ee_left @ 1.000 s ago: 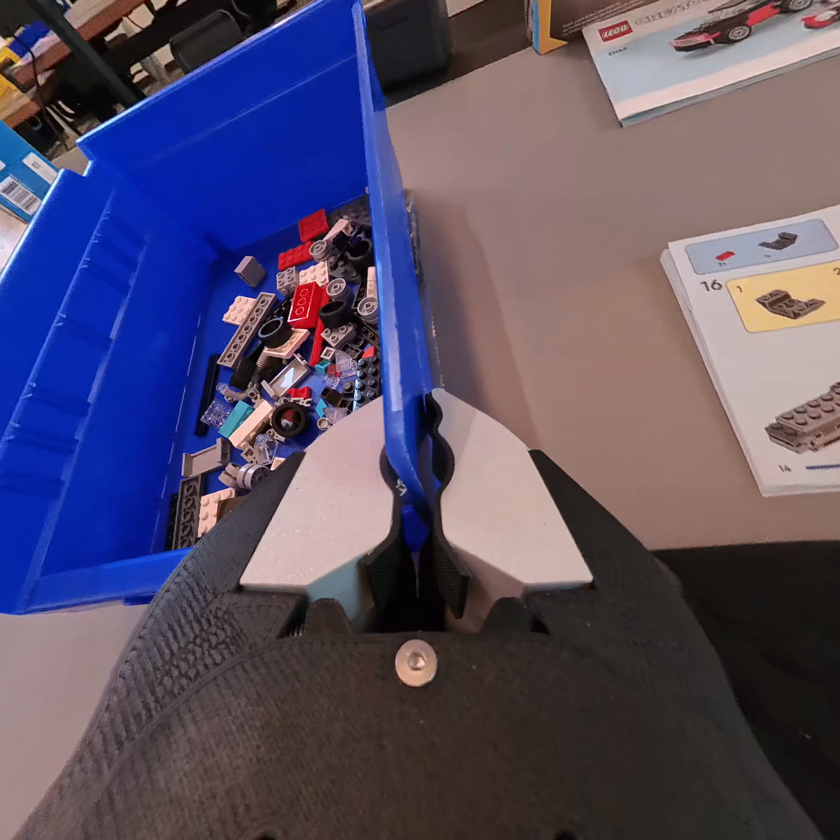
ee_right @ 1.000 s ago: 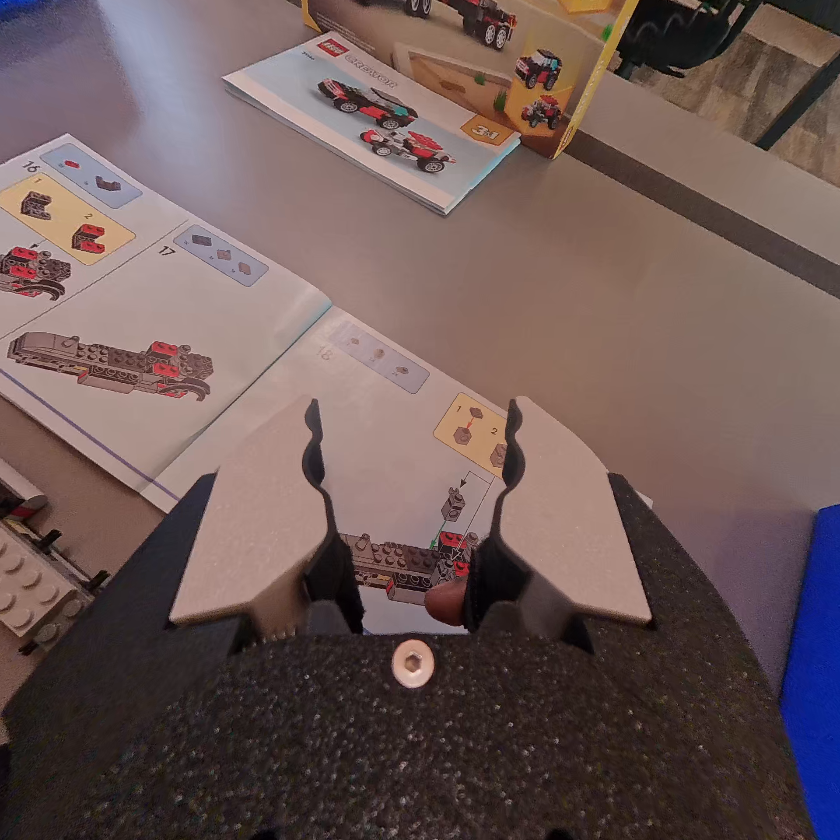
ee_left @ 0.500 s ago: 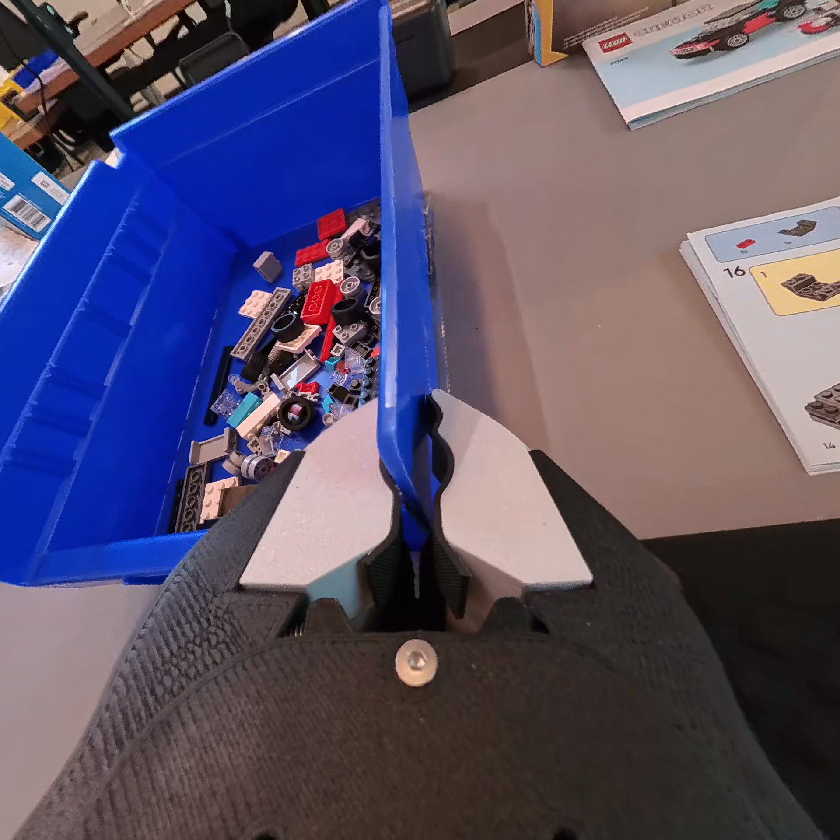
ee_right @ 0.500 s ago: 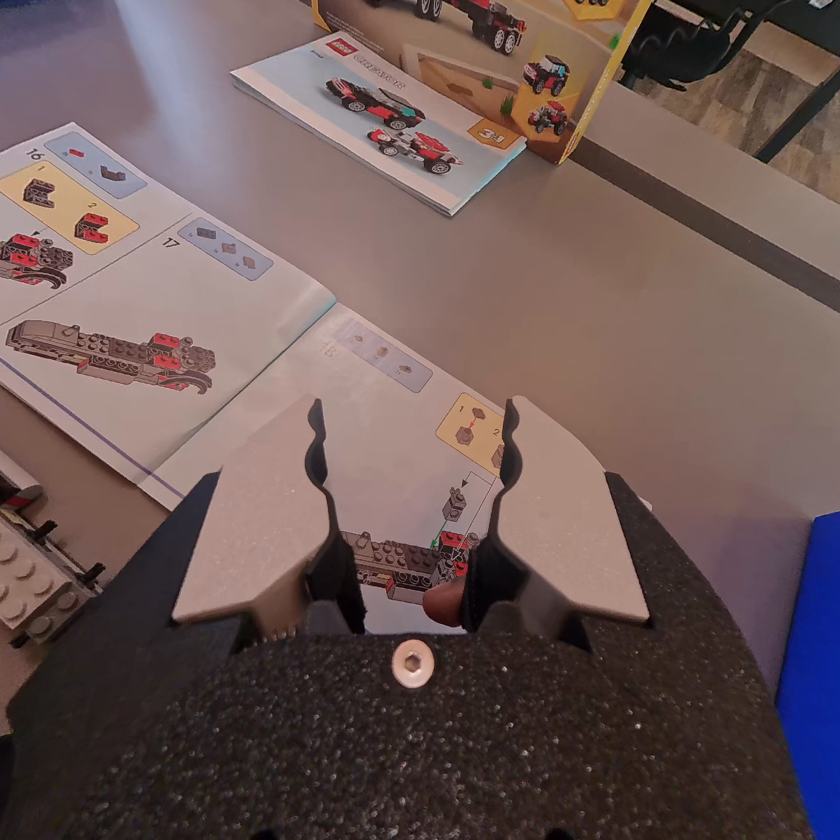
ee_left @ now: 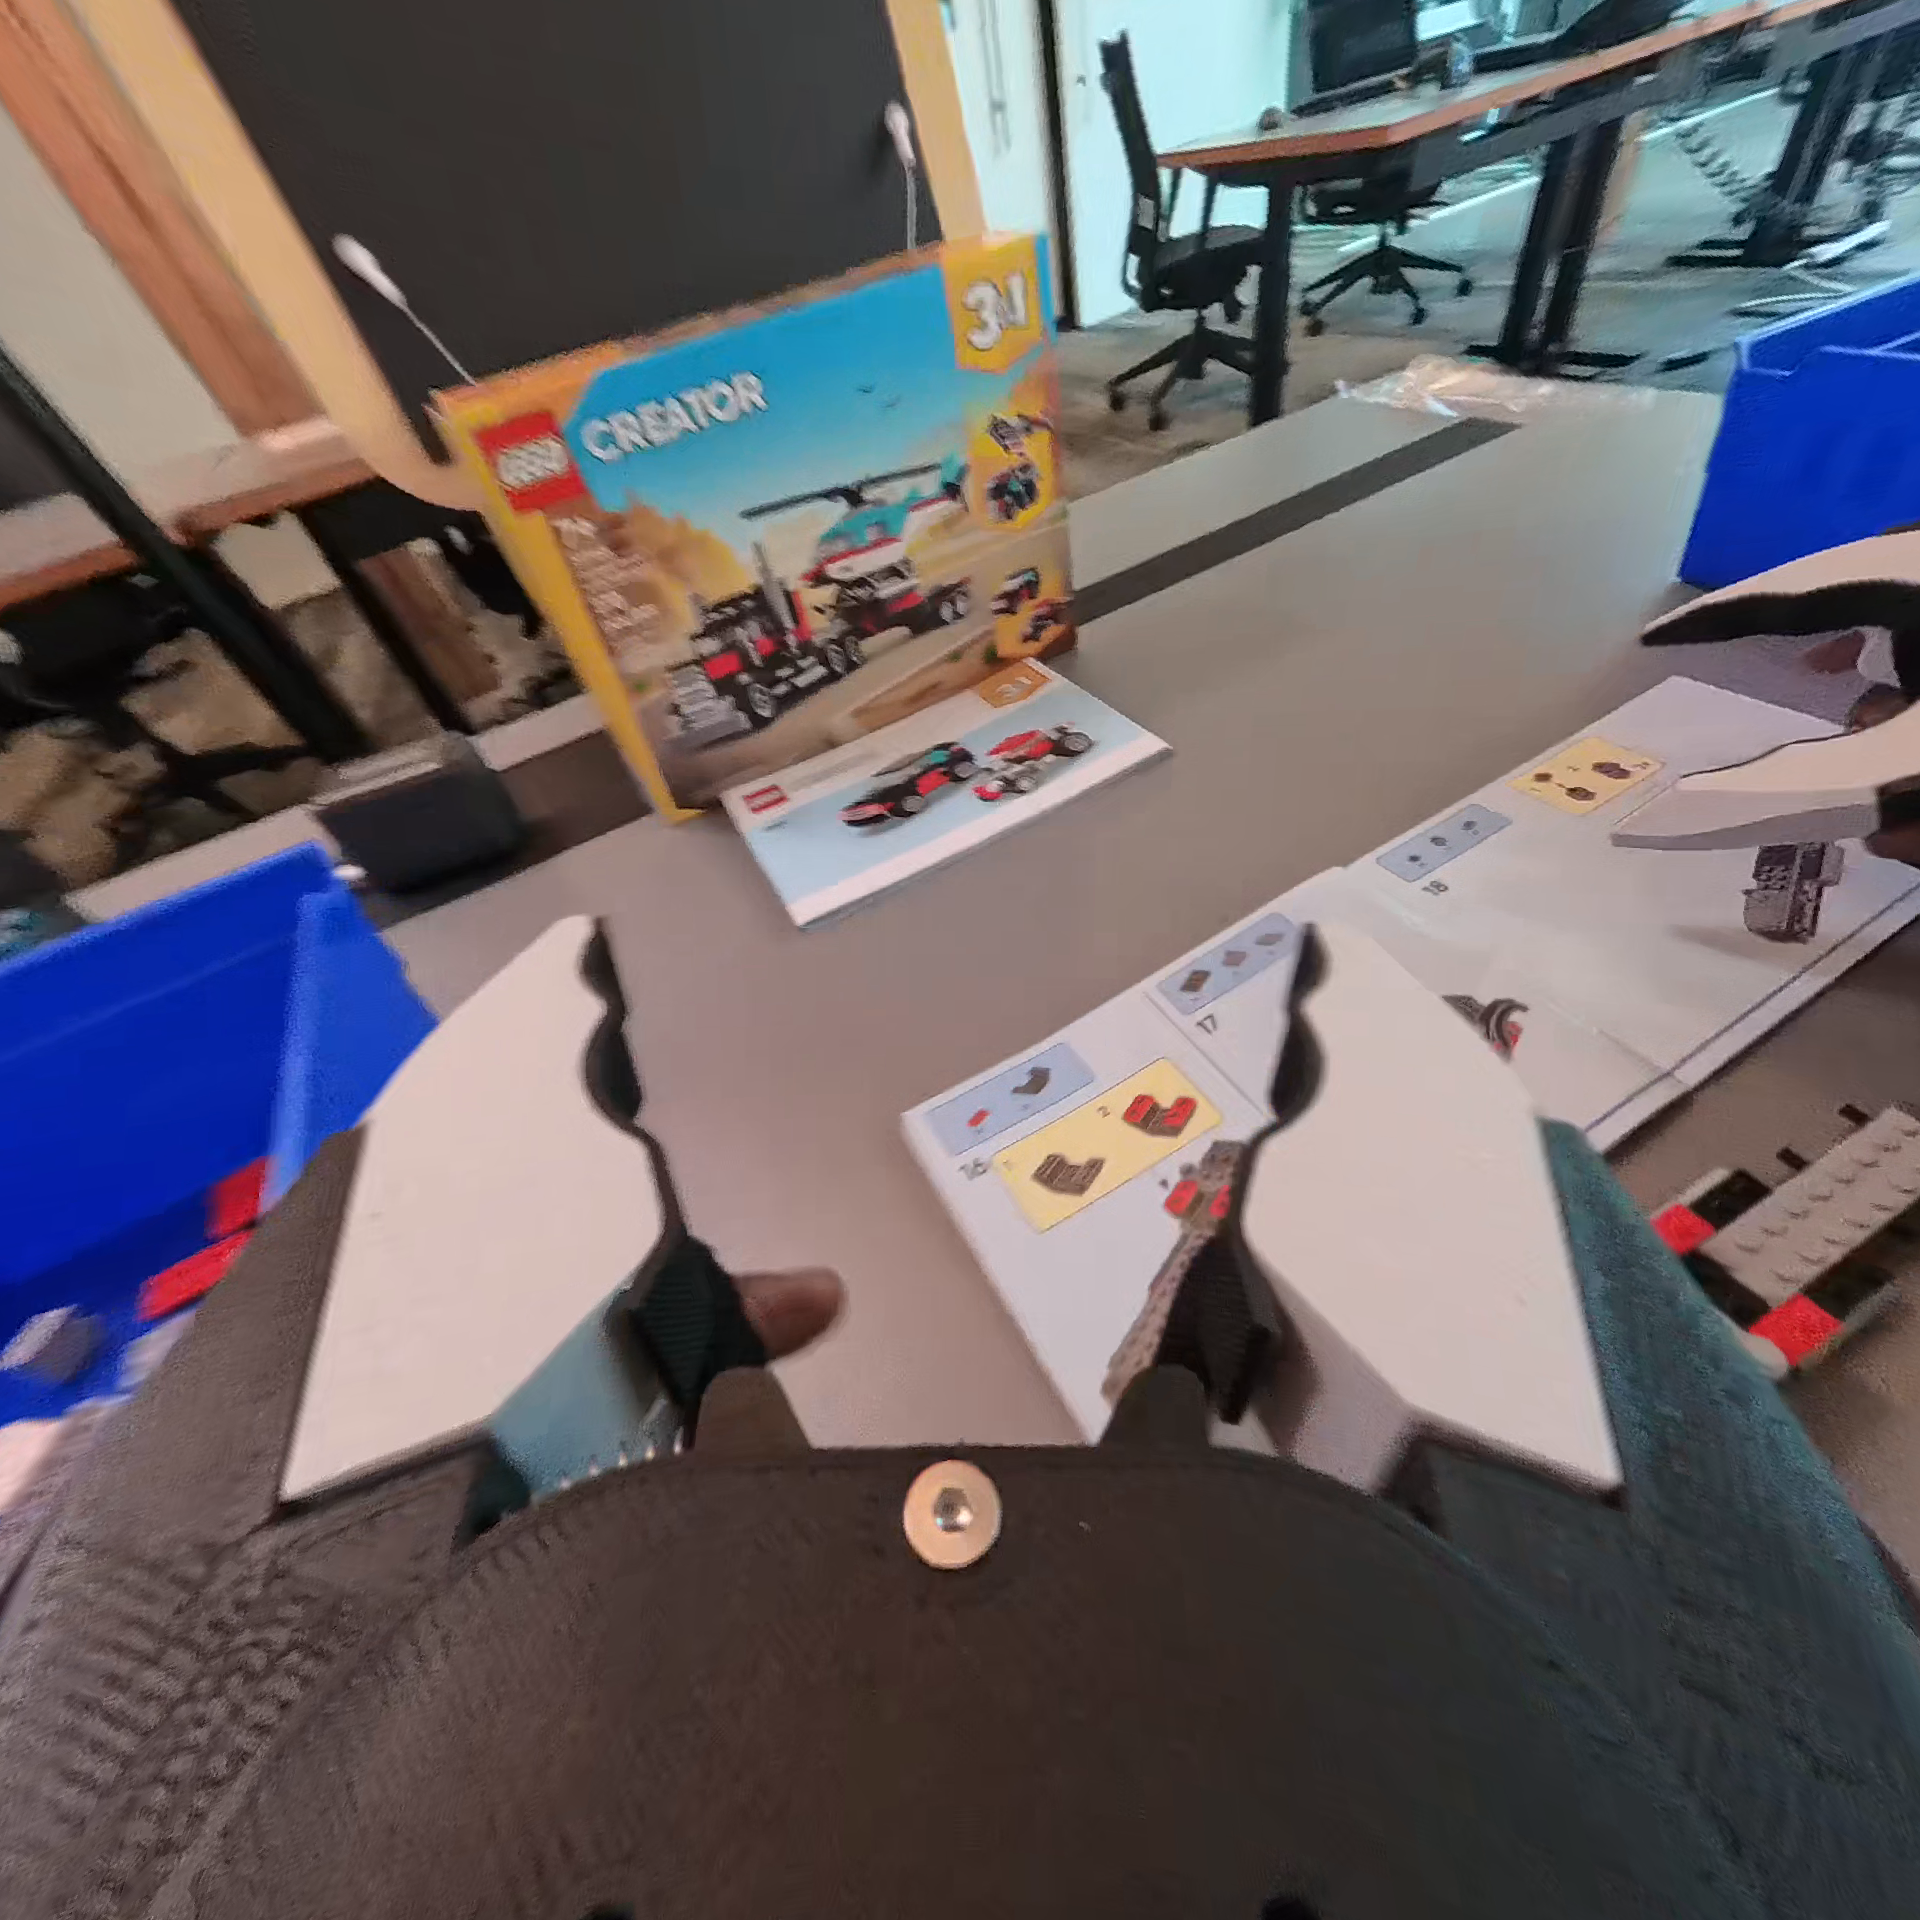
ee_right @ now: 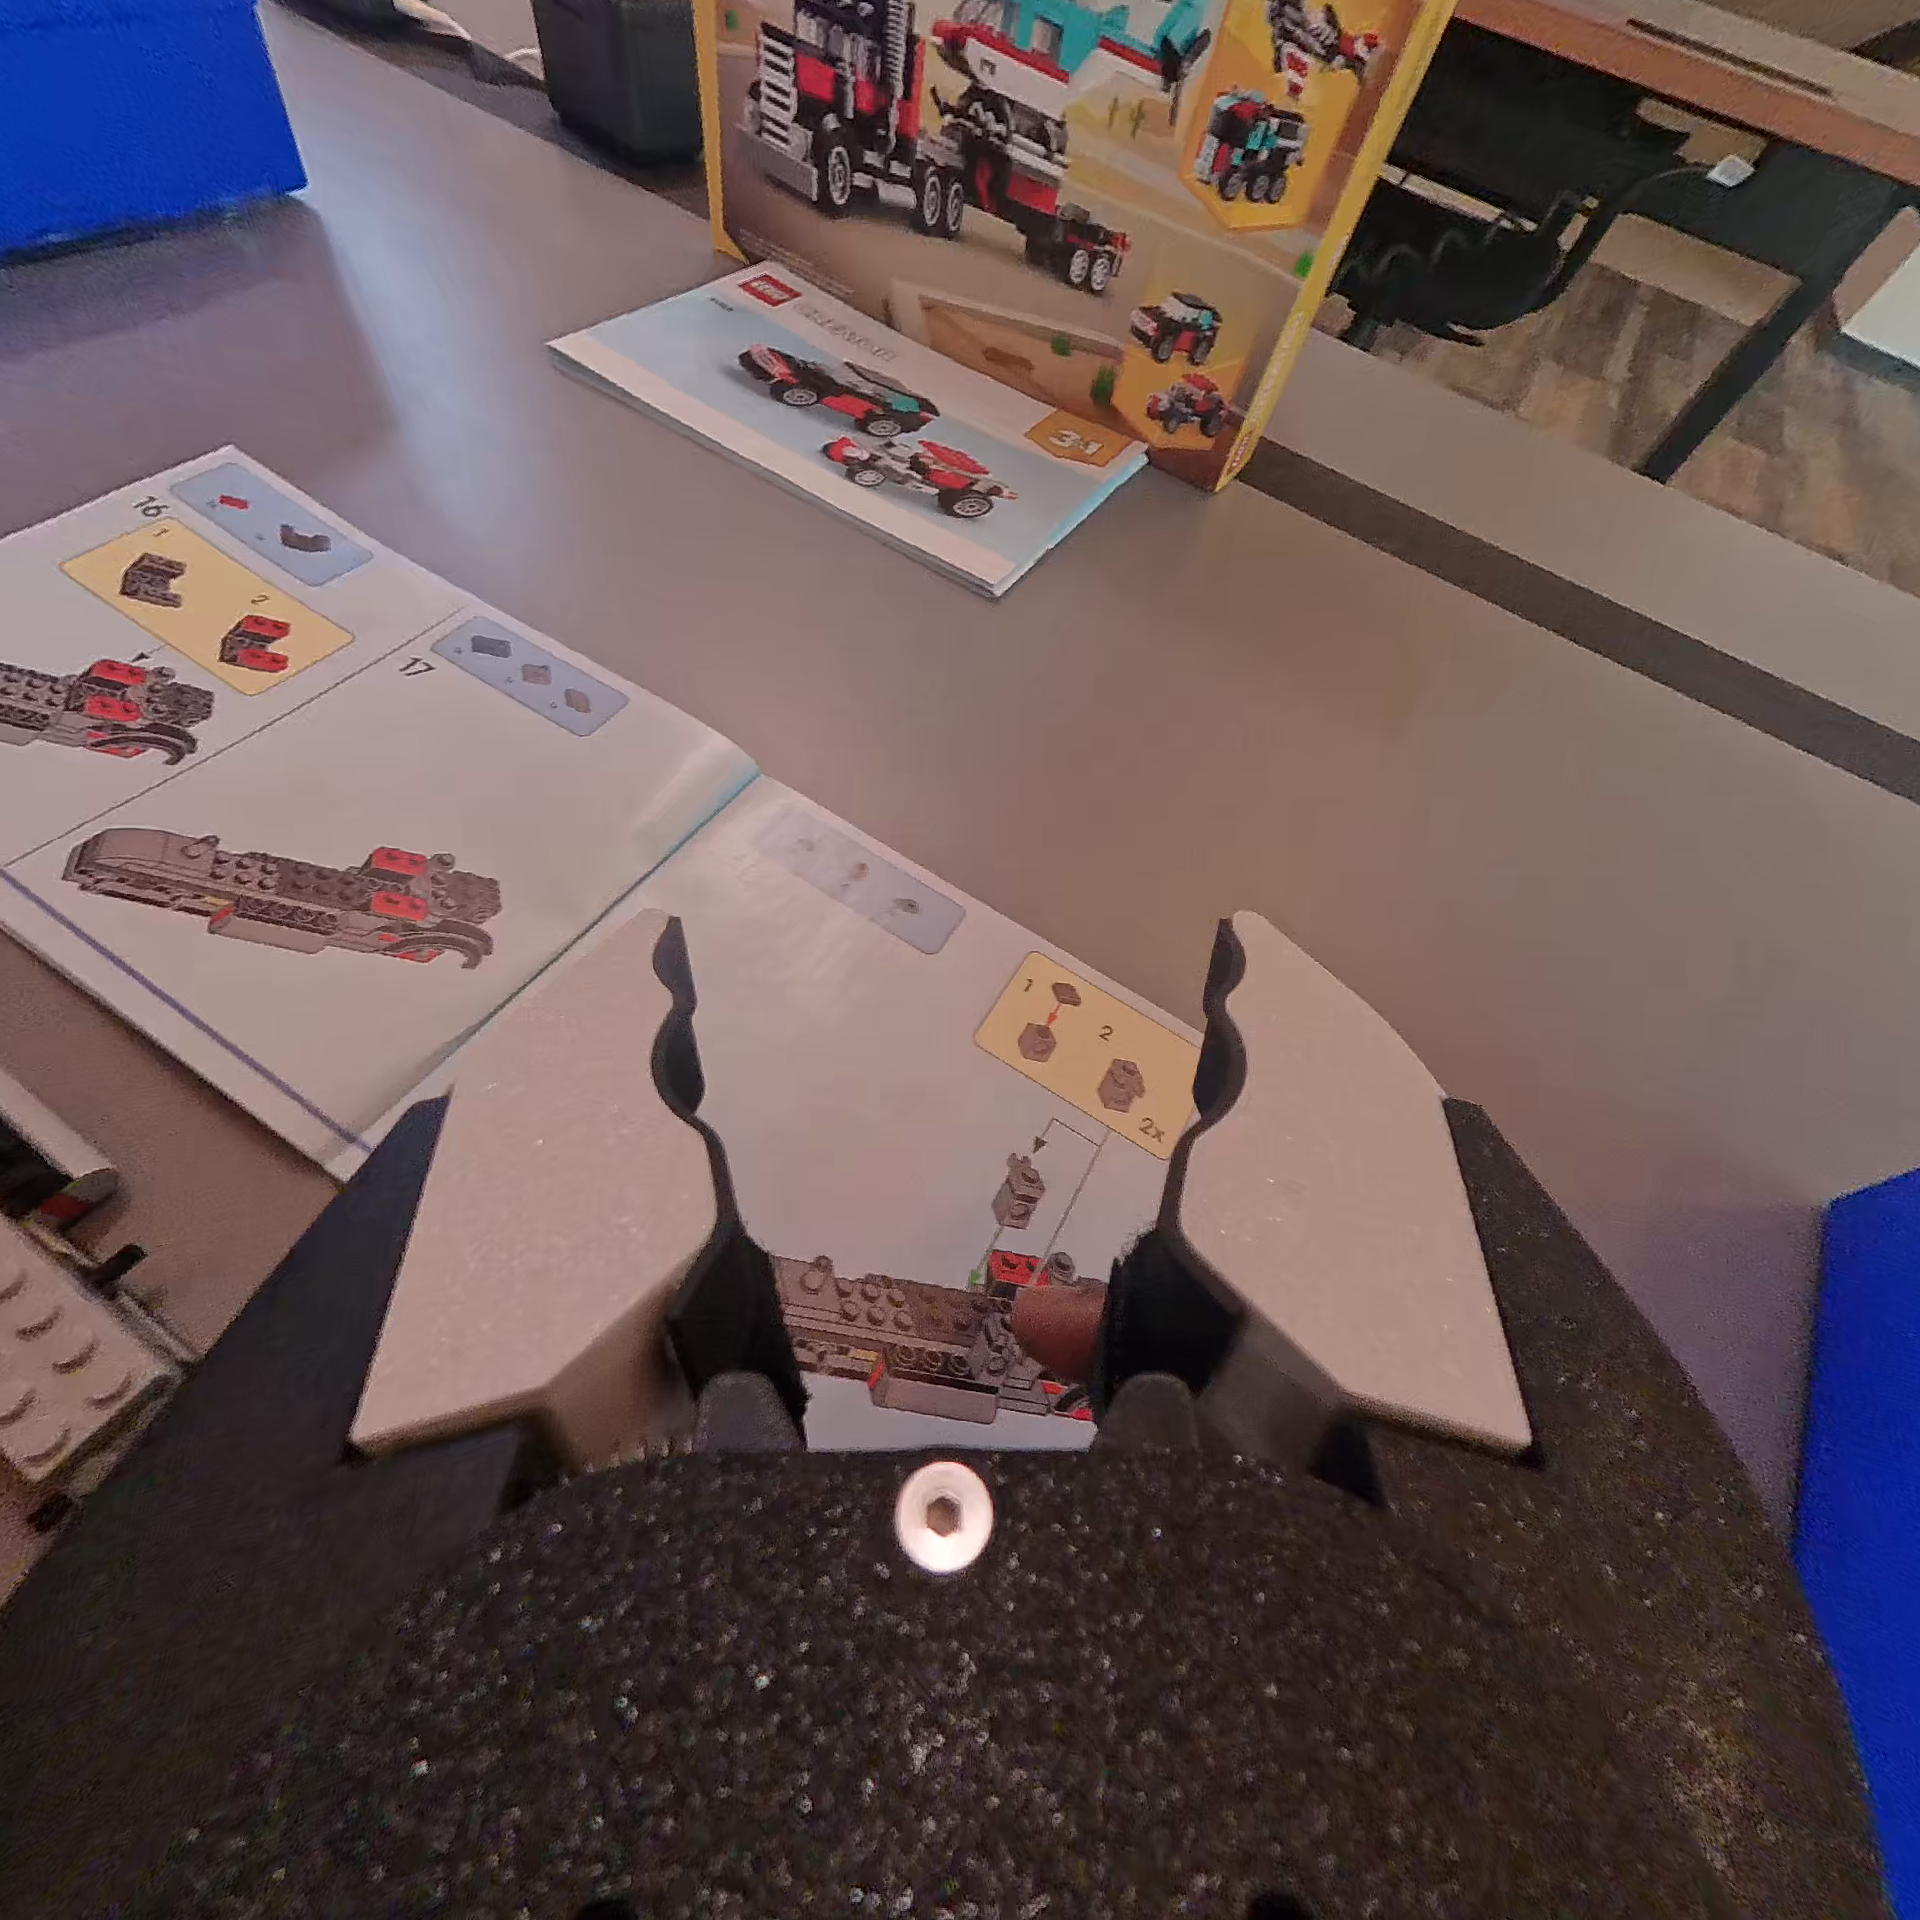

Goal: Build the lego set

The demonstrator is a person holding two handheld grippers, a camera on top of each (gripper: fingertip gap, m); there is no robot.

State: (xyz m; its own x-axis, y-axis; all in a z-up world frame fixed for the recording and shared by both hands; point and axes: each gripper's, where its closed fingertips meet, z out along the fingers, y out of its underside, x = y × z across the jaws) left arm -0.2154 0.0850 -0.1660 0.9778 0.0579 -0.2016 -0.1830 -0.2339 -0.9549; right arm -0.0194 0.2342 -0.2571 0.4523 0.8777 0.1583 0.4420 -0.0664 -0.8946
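Note:
My left gripper [ee_left: 945, 935] is wide open and empty above the grey table [ee_left: 831, 1039], between the blue bin of loose bricks [ee_left: 156, 1091] on its left and the open instruction booklet [ee_left: 1351, 997] on its right. The view is motion-blurred. My right gripper [ee_right: 945, 935] is open and empty, low over the right page of the open booklet [ee_right: 436, 790]. It also shows in the left wrist view [ee_left: 1808, 717], jaws apart. The partly built model [ee_left: 1808, 1226], light grey plates with black and red parts, lies near the booklet's front edge; it also shows in the right wrist view [ee_right: 52, 1351].
The set's box [ee_left: 769, 520] stands at the back with a closed booklet [ee_left: 935, 790] lying in front of it. A second blue bin [ee_left: 1818, 447] stands at the far right. Office chairs and desks are beyond the table.
My left gripper was shut on the blue bin's side wall; it has let go, opened wide and swung right toward the booklet. My right gripper has opened a little wider over the page.

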